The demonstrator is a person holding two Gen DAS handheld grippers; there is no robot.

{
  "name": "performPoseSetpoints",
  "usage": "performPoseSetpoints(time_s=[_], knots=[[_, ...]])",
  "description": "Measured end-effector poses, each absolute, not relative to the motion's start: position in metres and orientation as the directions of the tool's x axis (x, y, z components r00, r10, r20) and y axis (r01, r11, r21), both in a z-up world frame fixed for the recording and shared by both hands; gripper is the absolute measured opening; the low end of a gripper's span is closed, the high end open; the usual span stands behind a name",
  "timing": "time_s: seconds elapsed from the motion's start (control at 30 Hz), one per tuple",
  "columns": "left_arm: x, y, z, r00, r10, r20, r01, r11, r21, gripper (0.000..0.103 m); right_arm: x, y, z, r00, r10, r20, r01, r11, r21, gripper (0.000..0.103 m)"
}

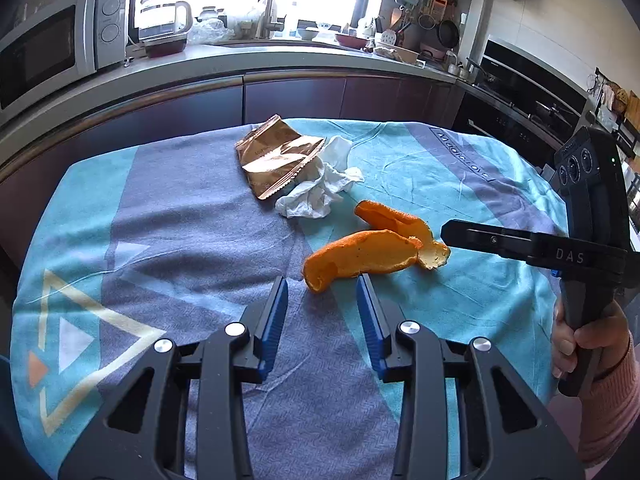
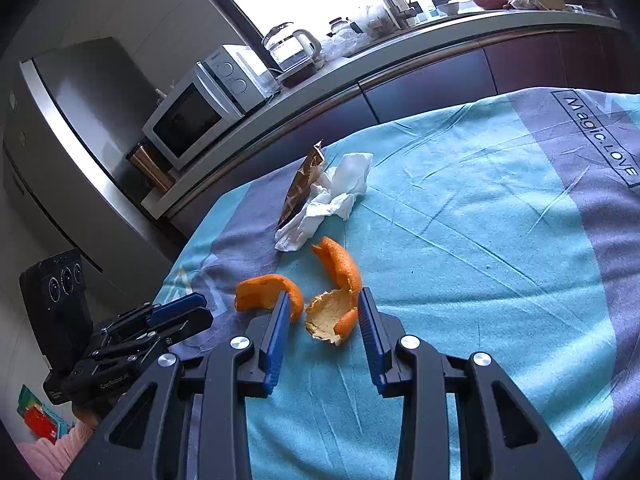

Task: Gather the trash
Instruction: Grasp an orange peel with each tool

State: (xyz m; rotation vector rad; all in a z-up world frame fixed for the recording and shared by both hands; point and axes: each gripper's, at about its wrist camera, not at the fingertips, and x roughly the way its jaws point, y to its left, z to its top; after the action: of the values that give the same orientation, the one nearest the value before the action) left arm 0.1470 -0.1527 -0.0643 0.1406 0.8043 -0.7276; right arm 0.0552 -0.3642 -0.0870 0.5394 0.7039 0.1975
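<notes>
Two pieces of orange peel lie on the teal and grey cloth (image 1: 180,220). The near peel (image 1: 360,254) has its lower end just ahead of my left gripper (image 1: 322,280), which is open and grips nothing. The curled peel (image 2: 334,312) lies between the fingers of my right gripper (image 2: 325,294), whose jaws stand apart and do not press it. The other peel (image 2: 268,292) sits left of that gripper's left finger. Farther back lie a crumpled white tissue (image 1: 320,188) and a brown foil wrapper (image 1: 276,156). The right gripper (image 1: 448,232) reaches in from the right, held by a hand (image 1: 580,340).
A kitchen counter (image 1: 240,60) runs behind the table, with a microwave (image 1: 52,48), a glass kettle (image 1: 164,16) and a sink. An oven (image 1: 520,92) stands at the right. A steel fridge (image 2: 80,128) is at the left. The left gripper (image 2: 204,308) is close beside the right one.
</notes>
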Motion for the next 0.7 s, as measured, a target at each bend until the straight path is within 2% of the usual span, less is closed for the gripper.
performPoseSetpoints(time_s=[0.4, 0.5, 0.6, 0.67, 0.7], knots=[[0.172, -0.181, -0.084, 0.402, -0.511, -0.76, 0.645, 0.747, -0.162, 0.037, 0.075, -0.366, -0.096, 0.718, 0.348, -0.603, 0.025, 0.852, 0.522, 0.033], [0.178, -0.185, -0.086, 0.383, -0.519, -0.764, 0.644, 0.743, -0.181, 0.036, 0.082, -0.364, -0.099, 0.703, 0.351, -0.619, 0.026, 0.856, 0.516, 0.026], [0.183, -0.186, -0.086, 0.372, -0.529, -0.763, 0.643, 0.739, -0.2, 0.029, 0.086, -0.364, -0.102, 0.689, 0.361, -0.628, 0.029, 0.853, 0.522, 0.019], [0.183, -0.186, -0.086, 0.375, -0.527, -0.763, 0.643, 0.74, -0.195, 0.017, 0.086, -0.365, -0.103, 0.688, 0.362, -0.629, 0.032, 0.851, 0.524, 0.015], [0.182, -0.186, -0.085, 0.374, -0.529, -0.761, 0.647, 0.737, -0.195, 0.017, 0.086, -0.365, -0.103, 0.688, 0.363, -0.628, 0.032, 0.849, 0.527, 0.014]])
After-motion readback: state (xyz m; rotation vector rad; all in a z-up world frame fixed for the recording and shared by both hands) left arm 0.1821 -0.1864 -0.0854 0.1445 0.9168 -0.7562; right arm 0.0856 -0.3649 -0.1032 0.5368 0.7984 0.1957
